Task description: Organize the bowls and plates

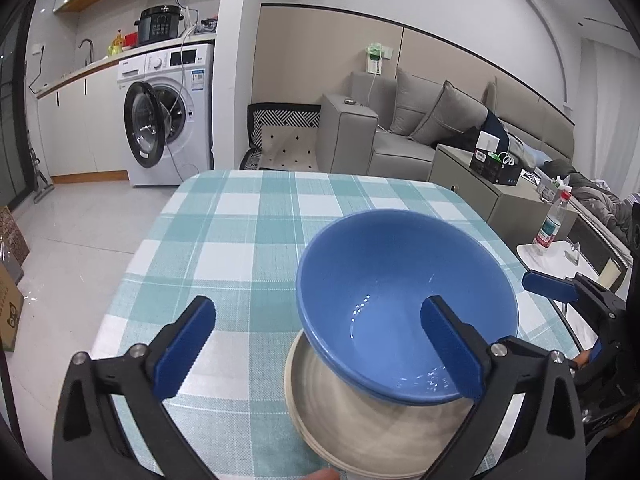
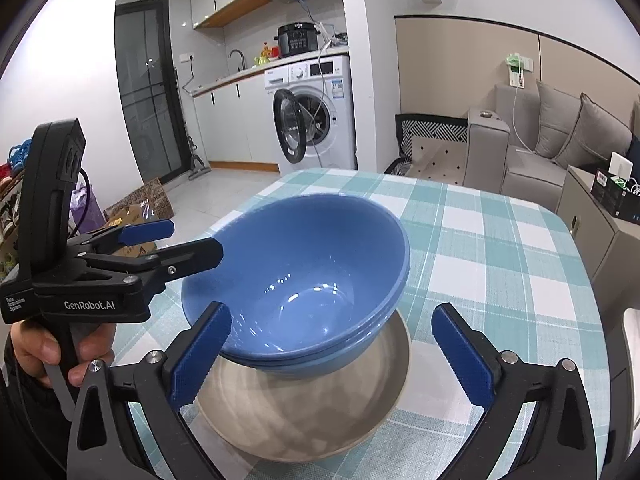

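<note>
Two blue bowls (image 2: 296,276) stacked on one beige plate (image 2: 304,408).

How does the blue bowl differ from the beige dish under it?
The blue bowl is deep and glossy; the beige dish is shallow and matte. The blue bowl sits on top, tilted; the beige dish lies flat on the checked tablecloth. Both are round, empty and ungripped.
</note>
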Demonstrator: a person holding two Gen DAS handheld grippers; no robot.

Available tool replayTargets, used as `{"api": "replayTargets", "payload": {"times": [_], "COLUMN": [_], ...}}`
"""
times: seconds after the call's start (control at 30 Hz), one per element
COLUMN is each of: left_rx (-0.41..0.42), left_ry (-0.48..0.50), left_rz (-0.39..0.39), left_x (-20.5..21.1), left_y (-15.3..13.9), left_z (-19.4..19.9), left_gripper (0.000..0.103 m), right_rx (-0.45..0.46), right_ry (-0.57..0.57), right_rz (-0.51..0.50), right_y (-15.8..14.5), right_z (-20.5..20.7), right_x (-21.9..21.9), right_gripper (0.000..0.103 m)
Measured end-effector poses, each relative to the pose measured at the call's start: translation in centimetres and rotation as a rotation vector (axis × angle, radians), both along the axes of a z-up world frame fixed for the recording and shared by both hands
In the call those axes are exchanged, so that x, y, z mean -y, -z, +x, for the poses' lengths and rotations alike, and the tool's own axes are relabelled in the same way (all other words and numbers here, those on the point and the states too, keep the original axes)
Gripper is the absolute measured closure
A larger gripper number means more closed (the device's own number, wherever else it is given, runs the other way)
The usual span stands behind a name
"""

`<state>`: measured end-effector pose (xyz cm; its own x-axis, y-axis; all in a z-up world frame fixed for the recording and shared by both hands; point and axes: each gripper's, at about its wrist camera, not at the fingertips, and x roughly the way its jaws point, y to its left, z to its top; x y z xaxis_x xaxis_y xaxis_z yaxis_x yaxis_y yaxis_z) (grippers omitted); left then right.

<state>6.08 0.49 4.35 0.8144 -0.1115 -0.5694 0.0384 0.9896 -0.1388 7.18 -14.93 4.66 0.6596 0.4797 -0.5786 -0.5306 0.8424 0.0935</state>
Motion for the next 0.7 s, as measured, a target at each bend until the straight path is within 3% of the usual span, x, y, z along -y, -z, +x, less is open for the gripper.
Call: {"api": "replayTargets", "payload": {"times": [0.23, 0.53, 0.7], "left_rx": [0.046, 0.109, 0.176], "left_ry": [-0.017, -0.054, -0.075], "left_rz": [0.027, 0.045, 0.066], "left_x": [-0.9, -1.9, -2.2], "left_y": [-0.4, 0.4, 1.1], "left_z": [-1.2, -3.0, -4.2], "left_gripper": [0.000, 0.000, 0.000], "right_rx": [0.032, 0.139, 0.153], "right_ry": [-0.003, -0.005, -0.016], "right_rz": [0.055, 0.076, 0.055], "right_y": [-0.6, -0.6, 0.5], "right_z": [-0.4, -2.6, -3.3], "right_x": [1.7, 3.0, 3.4], "right_gripper": [0.001, 0.001, 0.001]}}
